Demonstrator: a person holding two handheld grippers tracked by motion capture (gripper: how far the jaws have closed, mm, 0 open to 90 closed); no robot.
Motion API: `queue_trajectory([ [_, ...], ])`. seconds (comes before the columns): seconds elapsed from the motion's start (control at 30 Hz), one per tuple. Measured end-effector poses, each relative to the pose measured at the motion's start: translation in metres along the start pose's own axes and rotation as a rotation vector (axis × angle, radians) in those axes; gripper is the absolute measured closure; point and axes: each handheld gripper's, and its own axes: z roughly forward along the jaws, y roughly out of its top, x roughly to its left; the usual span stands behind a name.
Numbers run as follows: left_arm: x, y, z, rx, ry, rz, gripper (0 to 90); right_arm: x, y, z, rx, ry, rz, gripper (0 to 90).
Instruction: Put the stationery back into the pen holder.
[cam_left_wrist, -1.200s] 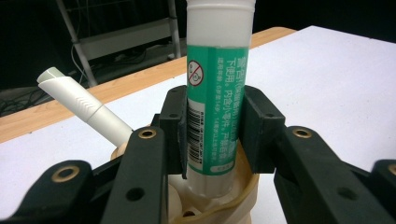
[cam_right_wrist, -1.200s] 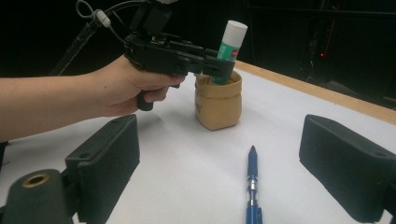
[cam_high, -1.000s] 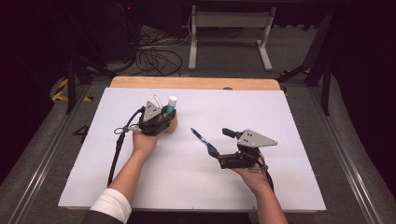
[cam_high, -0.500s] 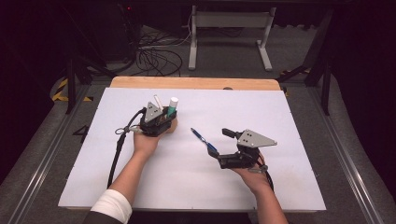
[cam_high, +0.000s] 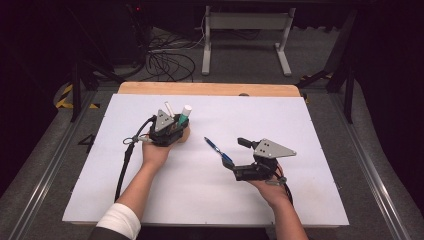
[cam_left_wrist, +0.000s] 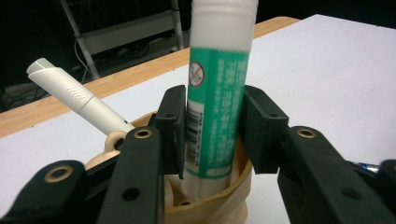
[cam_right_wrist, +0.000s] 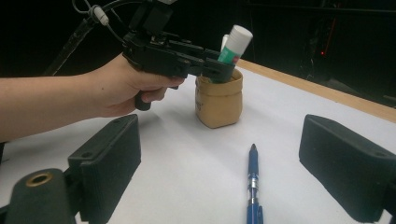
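Observation:
A green-and-white glue stick (cam_left_wrist: 217, 107) stands upright in a tan cup (cam_left_wrist: 219, 205). My left gripper (cam_left_wrist: 210, 126) has its pads against both sides of the stick. Its jaws have just been opening a little, with the stick still between them. A white marker (cam_left_wrist: 74, 95) leans in the same cup. From above, the left gripper (cam_high: 180, 126) sits over the cup (cam_high: 183, 136) at the table's middle left. A blue pen (cam_right_wrist: 252, 186) lies flat on the white table. My right gripper (cam_right_wrist: 229, 158) is open around its near end, with the pads well apart from it.
The white tabletop (cam_high: 310, 125) ends in a wooden strip (cam_high: 210, 89) at the far edge. Beyond it are a metal stand (cam_high: 245, 35) and loose cables (cam_high: 165, 60) on the floor. The left gripper's cable (cam_high: 125, 160) trails along the forearm.

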Motion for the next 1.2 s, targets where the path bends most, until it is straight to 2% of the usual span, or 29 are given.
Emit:
queue_trajectory([
  [0.03,0.000,0.000,0.000,-0.003,0.005,0.010,61.8,0.000,0.000,0.000,0.000,0.000,0.000,13.7],
  [0.2,0.000,0.000,0.000,-0.006,0.012,-0.004,60.4,0.000,0.000,0.000,0.001,0.000,0.001,13.7],
  [0.3,0.002,0.000,-0.001,-0.005,0.008,-0.002,63.6,0.000,0.000,0.000,0.000,0.001,0.000,13.8],
  [0.43,0.002,0.001,-0.002,0.000,0.015,0.002,63.5,0.000,0.000,0.000,0.001,0.002,-0.001,13.7],
  [0.6,0.003,0.003,-0.005,-0.021,0.020,-0.004,61.2,0.000,0.000,0.000,0.003,0.002,0.001,13.8],
  [0.7,0.004,0.004,-0.007,-0.030,0.016,-0.021,56.3,0.000,-0.001,0.001,0.008,-0.003,0.001,13.8],
  [0.8,0.005,0.004,-0.011,-0.023,0.006,-0.020,55.3,-0.001,-0.002,0.001,0.016,-0.012,0.002,14.6],
  [0.9,0.003,0.004,-0.016,-0.035,0.026,0.012,55.7,-0.001,-0.002,0.001,0.018,-0.017,0.002,16.1],
  [1.03,-0.001,0.005,-0.024,-0.040,0.089,0.082,57.4,-0.001,-0.002,0.001,0.022,-0.021,-0.003,17.1],
  [1.2,0.000,0.006,-0.026,-0.023,0.076,0.078,67.3,0.000,-0.002,0.002,0.025,-0.020,-0.010,17.8],
])
